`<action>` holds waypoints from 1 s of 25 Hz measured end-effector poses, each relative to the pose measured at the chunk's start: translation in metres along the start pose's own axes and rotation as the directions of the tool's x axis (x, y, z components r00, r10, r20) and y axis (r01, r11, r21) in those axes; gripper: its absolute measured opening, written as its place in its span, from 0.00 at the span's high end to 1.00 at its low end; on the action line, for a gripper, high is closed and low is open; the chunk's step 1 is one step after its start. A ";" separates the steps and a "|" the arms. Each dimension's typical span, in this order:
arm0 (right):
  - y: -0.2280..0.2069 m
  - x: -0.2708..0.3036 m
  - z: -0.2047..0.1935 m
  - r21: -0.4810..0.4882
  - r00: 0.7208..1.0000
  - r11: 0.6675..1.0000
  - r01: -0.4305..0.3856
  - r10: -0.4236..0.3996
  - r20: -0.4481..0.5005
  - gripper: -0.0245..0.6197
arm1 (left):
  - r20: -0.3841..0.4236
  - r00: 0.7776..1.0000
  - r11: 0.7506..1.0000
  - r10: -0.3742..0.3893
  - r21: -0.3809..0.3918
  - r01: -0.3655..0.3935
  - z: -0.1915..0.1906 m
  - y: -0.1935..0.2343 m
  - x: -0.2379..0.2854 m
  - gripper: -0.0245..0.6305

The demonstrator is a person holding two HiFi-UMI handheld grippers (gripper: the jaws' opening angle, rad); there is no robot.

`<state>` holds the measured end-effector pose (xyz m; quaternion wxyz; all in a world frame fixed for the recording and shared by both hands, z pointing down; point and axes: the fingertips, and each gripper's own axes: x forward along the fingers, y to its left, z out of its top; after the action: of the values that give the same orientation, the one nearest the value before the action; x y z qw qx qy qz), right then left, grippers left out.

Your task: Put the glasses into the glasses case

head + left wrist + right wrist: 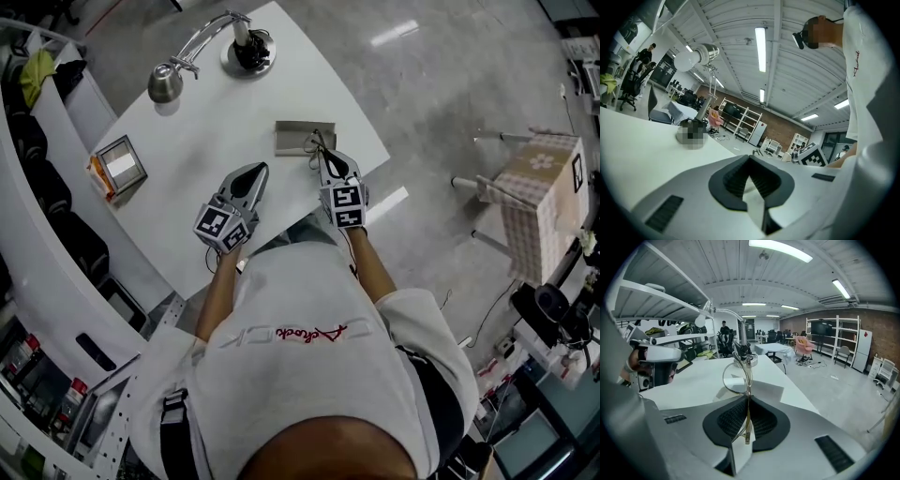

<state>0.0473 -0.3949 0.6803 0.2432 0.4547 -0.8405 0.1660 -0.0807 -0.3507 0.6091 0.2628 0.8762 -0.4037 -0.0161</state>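
Note:
Thin wire-framed glasses (738, 373) stand upright, pinched by one temple arm between the jaws of my right gripper (747, 404), which is shut on them. In the head view the glasses (316, 144) hang just at the near right edge of the grey glasses case (298, 137), which lies flat on the white table (206, 131). The case (761, 391) shows just beyond the right jaws. My left gripper (255, 172) hovers over the table left of the case, jaws shut with nothing between them (750, 161).
A chrome desk lamp (183, 61) with a round base (248, 52) stands at the table's far side. A framed tablet-like object (119, 164) lies at the left edge. A stool with checked cloth (539, 192) stands on the floor to the right.

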 end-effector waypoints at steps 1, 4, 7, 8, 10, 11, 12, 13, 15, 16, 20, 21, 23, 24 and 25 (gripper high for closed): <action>-0.003 0.007 0.003 -0.006 1.000 1.000 -0.001 0.001 0.002 0.93 | 0.000 1.000 1.000 0.005 -0.002 -0.005 0.000 0.002 0.000 0.97; -0.007 0.023 0.011 -0.077 1.000 0.997 -0.016 0.016 -0.006 0.93 | 0.003 1.000 1.000 0.018 -0.008 -0.018 -0.001 0.007 -0.001 0.97; 0.000 0.033 0.015 -0.268 0.999 0.962 -0.049 0.042 -0.034 0.93 | 0.007 1.000 0.999 0.030 -0.016 -0.029 0.000 0.010 -0.002 0.97; 0.004 0.036 0.016 -0.348 0.998 0.936 -0.062 0.048 -0.046 0.93 | 0.007 0.999 0.999 0.033 -0.017 -0.033 0.000 0.011 -0.003 0.97; 0.011 0.040 0.017 -0.497 0.996 0.864 -0.082 0.056 -0.067 0.93 | 0.011 0.999 0.999 0.039 -0.020 -0.039 0.000 0.013 -0.004 0.97; 0.014 0.042 0.017 -0.562 0.996 0.822 -0.087 0.055 -0.074 0.93 | 0.013 0.999 0.999 0.042 -0.020 -0.041 0.000 0.013 -0.005 0.97; 0.016 0.043 0.017 -0.621 0.996 0.779 -0.087 0.049 -0.078 0.93 | 0.016 0.999 0.999 0.044 -0.021 -0.043 0.001 0.014 -0.006 0.97; 0.017 0.044 0.018 -0.673 0.996 0.735 -0.084 0.040 -0.080 0.93 | 0.018 0.999 0.999 0.045 -0.021 -0.044 0.002 0.014 -0.006 0.97; 0.018 0.048 0.017 -0.756 0.996 0.650 -0.079 0.018 -0.088 0.93 | 0.022 0.999 0.999 0.046 -0.022 -0.046 0.003 0.014 -0.007 0.97; 0.018 0.051 0.016 -0.785 0.995 0.614 -0.081 0.009 -0.096 0.93 | 0.024 0.999 0.999 0.046 -0.022 -0.046 0.003 0.014 -0.007 0.97; 0.014 0.062 0.008 -0.824 0.990 0.557 -0.107 -0.014 -0.138 0.93 | 0.028 0.998 0.999 0.048 -0.024 -0.047 0.003 0.014 -0.007 0.97; 0.013 0.065 0.006 -0.822 0.988 0.558 -0.116 -0.017 -0.151 0.93 | 0.029 0.998 0.998 0.050 -0.025 -0.049 0.003 0.015 -0.008 0.97; 0.013 0.070 -0.001 -0.818 0.983 0.558 -0.141 -0.019 -0.182 0.93 | 0.031 0.998 0.998 0.054 -0.027 -0.054 0.003 0.016 -0.010 0.97; 0.014 0.071 -0.004 -0.816 0.980 0.558 -0.153 -0.020 -0.197 0.93 | 0.031 0.998 0.998 0.057 -0.028 -0.056 0.004 0.016 -0.010 0.97; 0.014 0.073 -0.007 -0.813 0.978 0.559 -0.163 -0.020 -0.209 0.93 | 0.032 0.998 0.998 0.059 -0.029 -0.058 0.004 0.017 -0.011 0.97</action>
<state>0.0030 -0.4337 0.7261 0.5016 0.2348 -0.8098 -0.1935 -0.1008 -0.3535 0.6115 0.2687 0.8599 -0.4332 -0.0285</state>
